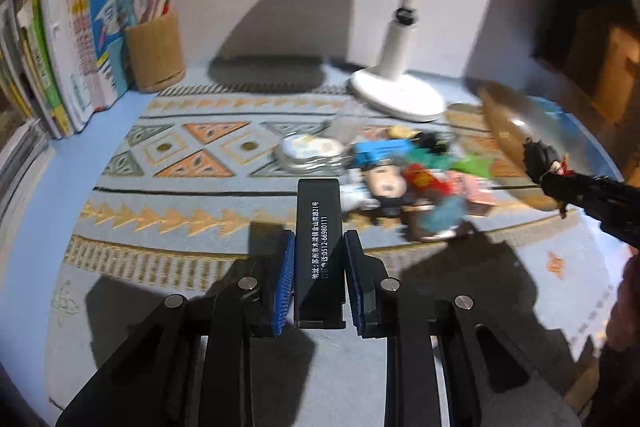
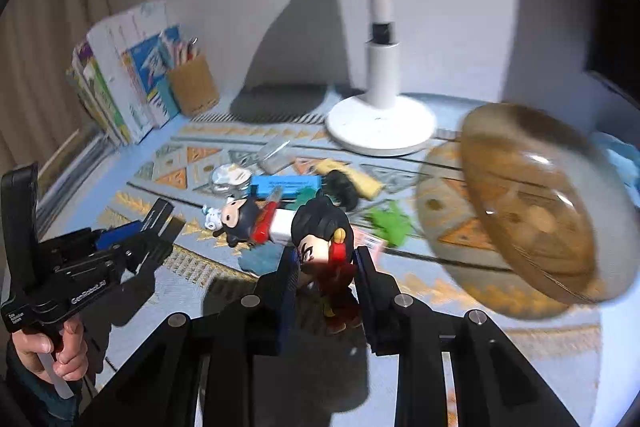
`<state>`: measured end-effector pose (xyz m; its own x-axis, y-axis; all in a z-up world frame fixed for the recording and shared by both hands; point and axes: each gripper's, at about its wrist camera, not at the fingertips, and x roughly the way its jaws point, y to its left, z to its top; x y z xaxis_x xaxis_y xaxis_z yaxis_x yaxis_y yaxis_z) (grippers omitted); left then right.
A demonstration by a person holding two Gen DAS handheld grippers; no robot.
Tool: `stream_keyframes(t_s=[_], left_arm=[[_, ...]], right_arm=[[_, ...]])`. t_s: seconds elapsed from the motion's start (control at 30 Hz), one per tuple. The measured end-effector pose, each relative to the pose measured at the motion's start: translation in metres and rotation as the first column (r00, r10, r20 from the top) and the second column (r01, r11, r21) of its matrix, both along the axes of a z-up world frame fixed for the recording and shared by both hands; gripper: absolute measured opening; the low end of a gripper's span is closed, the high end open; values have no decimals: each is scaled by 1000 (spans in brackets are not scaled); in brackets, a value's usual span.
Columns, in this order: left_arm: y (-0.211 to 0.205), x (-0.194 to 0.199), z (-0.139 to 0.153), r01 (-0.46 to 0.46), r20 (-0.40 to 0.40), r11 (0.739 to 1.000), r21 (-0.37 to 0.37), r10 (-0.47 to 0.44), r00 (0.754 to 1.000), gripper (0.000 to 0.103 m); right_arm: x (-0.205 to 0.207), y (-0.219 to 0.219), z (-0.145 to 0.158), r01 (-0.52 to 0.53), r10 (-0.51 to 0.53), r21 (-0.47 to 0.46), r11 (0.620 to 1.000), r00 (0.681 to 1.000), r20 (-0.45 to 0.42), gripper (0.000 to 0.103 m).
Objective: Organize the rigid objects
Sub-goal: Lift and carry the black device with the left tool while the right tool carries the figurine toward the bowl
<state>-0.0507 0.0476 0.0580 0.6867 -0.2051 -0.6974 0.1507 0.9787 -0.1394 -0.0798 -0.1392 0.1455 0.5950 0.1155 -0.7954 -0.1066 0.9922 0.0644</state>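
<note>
Black hand-held gripper [image 1: 319, 259], blue pads [image 1: 285, 279]

Black box [image 1: 319, 239], geometric-patterned mat [image 1: 192, 147]

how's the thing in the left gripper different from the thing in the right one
The black box in the left gripper is a plain flat-sided slab with white printed text; the figurine in the right gripper is a rounded doll with black hair and red clothes. The black box is one colour, the figurine several. Shared: each sits clamped between blue-padded fingers, lifted above the patterned mat.
</note>
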Motion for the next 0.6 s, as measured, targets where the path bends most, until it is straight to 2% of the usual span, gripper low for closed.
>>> stream_keyframes(t_s=[0.07, 0.17, 0.3, 0.5, 0.53, 0.6], left_arm=[[-9, -8, 4, 51, -1, 998, -23, -51, 999, 21], [-25, -13, -3, 106, -24, 993, -42, -107, 994, 21], [-50, -14, -20, 157, -74, 987, -30, -159, 984, 21], [-69, -15, -35, 200, -114, 980, -21, -201, 973, 21], [-70, -15, -36, 201, -116, 979, -15, -202, 973, 21], [-70, -13, -38, 203, -121, 979, -6, -203, 972, 21]], right_arm=[[-13, -10, 3, 31, -31, -3, 1000, 999, -12, 27], [-26, -25, -10, 76, -76, -9, 997, 995, -69, 27], [-33, -42, -43, 120, -118, 1, 993, 978, -173, 27], [-33, -48, -60, 138, -128, 30, 990, 966, -224, 28], [-33, -49, -62, 147, -134, 38, 988, 964, -230, 28], [-32, -54, -64, 158, -138, 65, 985, 961, -238, 36]])
